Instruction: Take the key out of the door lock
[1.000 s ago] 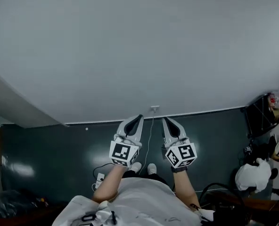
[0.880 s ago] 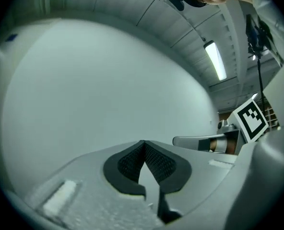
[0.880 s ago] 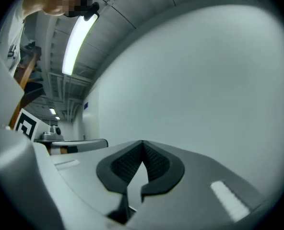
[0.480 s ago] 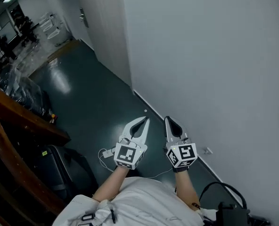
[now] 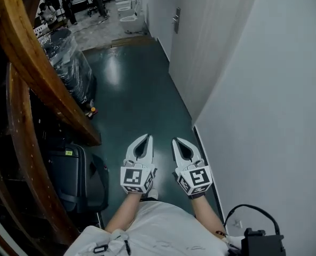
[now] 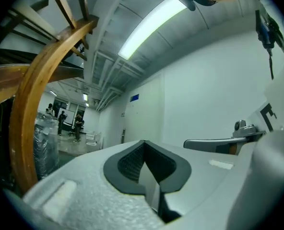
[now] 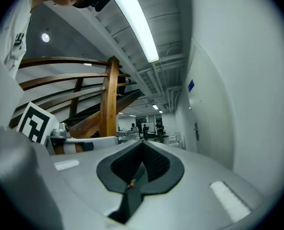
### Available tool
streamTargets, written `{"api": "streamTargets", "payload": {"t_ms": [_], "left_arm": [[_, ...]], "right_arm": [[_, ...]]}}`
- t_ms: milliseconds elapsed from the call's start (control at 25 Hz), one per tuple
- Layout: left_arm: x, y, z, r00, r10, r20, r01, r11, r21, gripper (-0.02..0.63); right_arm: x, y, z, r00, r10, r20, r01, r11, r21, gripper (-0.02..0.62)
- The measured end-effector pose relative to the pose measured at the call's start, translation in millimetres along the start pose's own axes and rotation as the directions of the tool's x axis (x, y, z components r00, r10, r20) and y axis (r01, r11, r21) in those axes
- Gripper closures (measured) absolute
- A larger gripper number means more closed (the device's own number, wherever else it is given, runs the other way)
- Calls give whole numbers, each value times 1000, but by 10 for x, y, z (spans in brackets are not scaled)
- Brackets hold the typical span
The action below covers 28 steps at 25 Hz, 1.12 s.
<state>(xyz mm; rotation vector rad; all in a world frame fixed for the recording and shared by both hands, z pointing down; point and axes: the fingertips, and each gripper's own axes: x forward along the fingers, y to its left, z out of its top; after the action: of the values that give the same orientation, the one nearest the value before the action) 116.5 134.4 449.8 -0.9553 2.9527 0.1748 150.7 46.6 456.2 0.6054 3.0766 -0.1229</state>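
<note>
Corridor with green floor (image 5: 131,100), white wall (image 5: 265,79), wooden staircase (image 5: 30,73). Left gripper (image 5: 146,138) and right gripper (image 5: 176,142) are held side by side, jaws closed together, nothing gripped.

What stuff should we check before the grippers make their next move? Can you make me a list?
1. Left gripper shut, nothing in it: ok.
2. Right gripper shut, no key in it: ok.
3. Door handle in sight: ok, on the right-hand side, far down the corridor.
4. Key in the lock: cannot tell, too small from here.
5. Grippers near enough to the door: not ok, they hang over the green floor, well short of the handle.
6. Plastic-wrapped pile out of the way: ok, it stands at the left, beside the wooden stair beam.
</note>
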Motion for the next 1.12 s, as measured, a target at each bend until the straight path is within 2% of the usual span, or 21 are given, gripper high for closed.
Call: {"api": "streamTargets", "payload": {"t_ms": [120, 240, 360, 520, 600, 720, 800, 920, 1120], "left_arm": [[189, 421, 27, 998, 65, 24, -65, 998, 4, 606], [363, 715, -25, 994, 109, 11, -109, 994, -8, 606], [555, 887, -113, 988, 157, 5, -157, 987, -29, 606], [1006, 1193, -144, 970, 241, 37, -241, 970, -20, 606], [1305, 1350, -109, 951, 306, 43, -308, 950, 52, 606], [1847, 1499, -32, 906, 423, 8, -412, 878, 243, 606], [2169, 1494, 46, 893, 450, 5, -431, 853, 295, 606], [2486, 1518, 31, 884, 467, 1, -448, 846, 288, 606], [2864, 1680, -68, 890, 455, -33, -432, 863, 263, 606]], "right_arm": [[503, 107, -20, 997, 79, 4, -79, 997, 23, 591], [882, 56, -152, 993, 113, -42, -111, 993, 52, 591], [1256, -164, -211, 986, 148, -77, -144, 988, 56, 591], [1783, -510, -153, 975, 213, -55, -211, 976, 46, 591], [2035, -688, -134, 965, 256, -59, -255, 966, 30, 590], [2418, -1033, -28, 943, 325, -70, -322, 945, 47, 591], [2623, -1257, 91, 934, 352, -62, -349, 936, 49, 590], [2890, -1546, 131, 931, 360, -55, -356, 932, 72, 590], [3289, -1688, -104, 923, 373, -94, -357, 921, 155, 590]]}}
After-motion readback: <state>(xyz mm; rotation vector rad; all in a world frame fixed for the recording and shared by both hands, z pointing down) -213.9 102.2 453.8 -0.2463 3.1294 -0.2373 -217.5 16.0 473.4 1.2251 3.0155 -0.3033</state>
